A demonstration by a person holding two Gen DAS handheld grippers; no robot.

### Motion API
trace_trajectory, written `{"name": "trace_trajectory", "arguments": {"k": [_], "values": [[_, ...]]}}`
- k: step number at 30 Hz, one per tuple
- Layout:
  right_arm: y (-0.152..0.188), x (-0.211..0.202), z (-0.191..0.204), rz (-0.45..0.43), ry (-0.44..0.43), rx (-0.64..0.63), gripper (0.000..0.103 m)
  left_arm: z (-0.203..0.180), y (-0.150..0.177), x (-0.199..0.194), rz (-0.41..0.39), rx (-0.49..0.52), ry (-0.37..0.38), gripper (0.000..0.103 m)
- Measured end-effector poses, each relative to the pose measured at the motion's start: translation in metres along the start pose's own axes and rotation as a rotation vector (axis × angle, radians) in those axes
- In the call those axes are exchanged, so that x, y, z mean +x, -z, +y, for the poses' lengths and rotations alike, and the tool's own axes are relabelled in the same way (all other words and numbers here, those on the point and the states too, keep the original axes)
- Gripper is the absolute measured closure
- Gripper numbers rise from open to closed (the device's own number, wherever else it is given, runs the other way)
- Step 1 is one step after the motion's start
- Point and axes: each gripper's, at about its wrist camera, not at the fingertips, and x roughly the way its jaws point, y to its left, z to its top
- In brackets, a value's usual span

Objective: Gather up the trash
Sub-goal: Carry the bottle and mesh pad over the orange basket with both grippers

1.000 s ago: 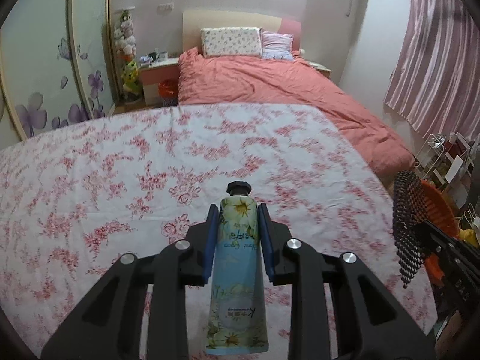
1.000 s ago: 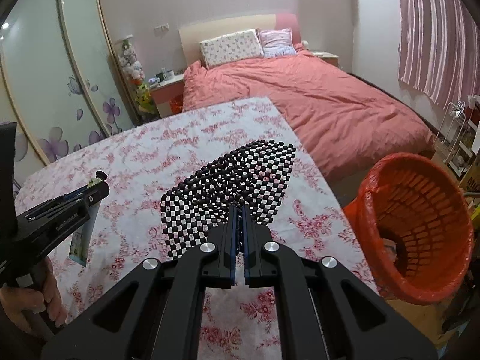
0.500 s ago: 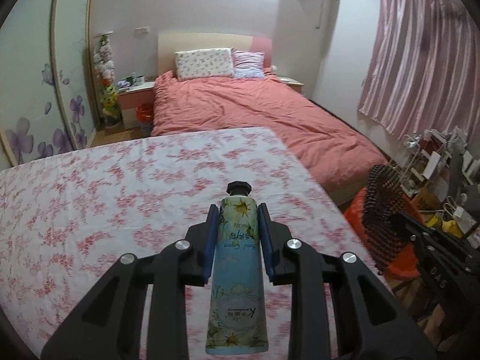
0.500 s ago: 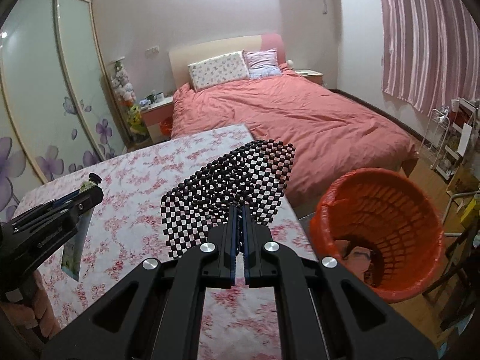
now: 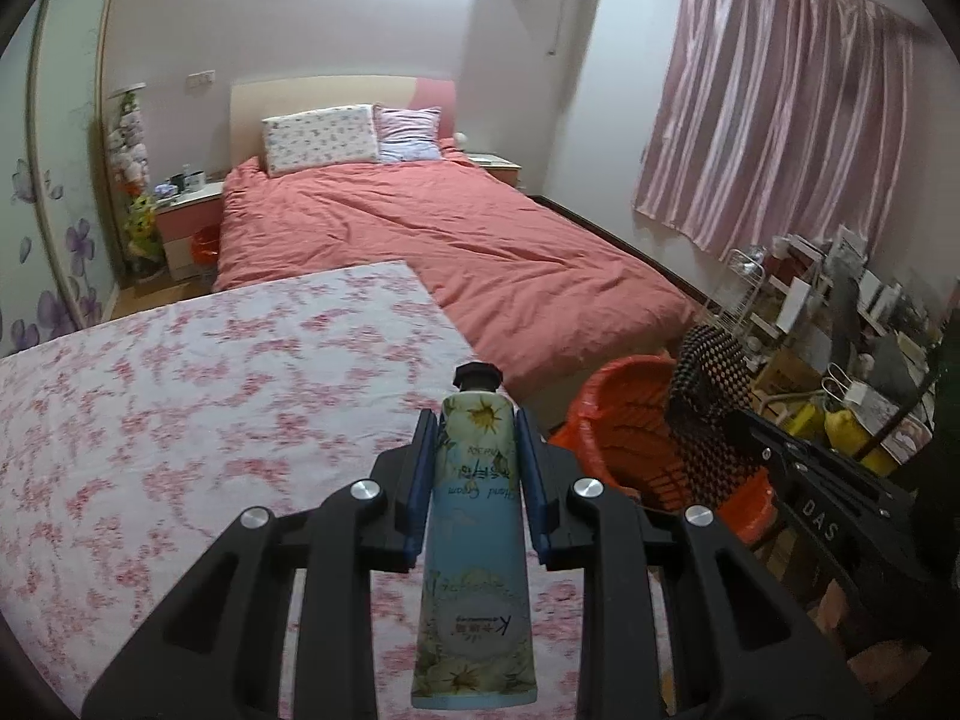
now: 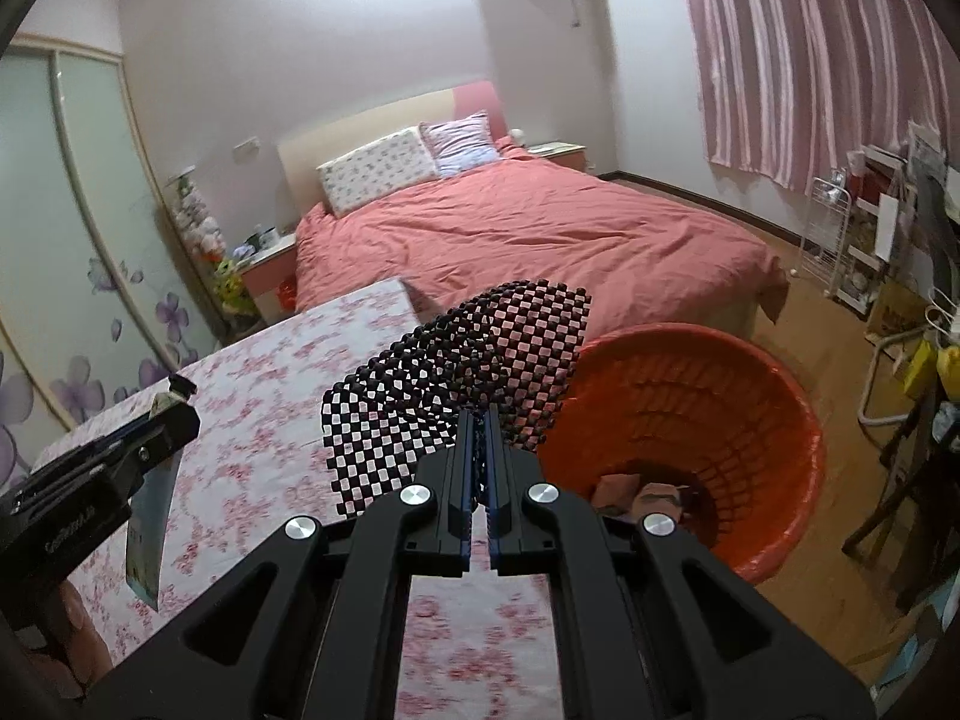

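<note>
Left claw [image 5: 474, 468] clamps a tube [image 5: 477, 540], tilted downward; right claw [image 6: 478, 468] beside it, pinched tight on a mesh mat [image 6: 468, 354].

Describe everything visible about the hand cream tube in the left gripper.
The hand cream tube is a soft squeeze tube, pale blue fading to cream, printed with daisies and script reading "Hand Cream". Its black faceted cap points away from the camera; its flat crimped end faces the camera. The left gripper clamps its upper body between blue pads, holding it above the floral tablecloth. From the right wrist view it hangs crimp-down, seen edge-on.
</note>
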Motion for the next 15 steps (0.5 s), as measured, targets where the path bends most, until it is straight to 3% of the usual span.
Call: {"name": "trace_trajectory", "arguments": {"k": [8,15], "values": [[-0.009,-0.006,-0.030,-0.048,0.048,0.067,0.099,-0.029,-0.001,0.010,0.003,0.015,0.050,0.076],[-0.017,-0.014,-0.063,-0.107,0.090,0.130,0.099,-0.062,-0.009,0.017,-0.010,0.016,0.140,0.076]]}}
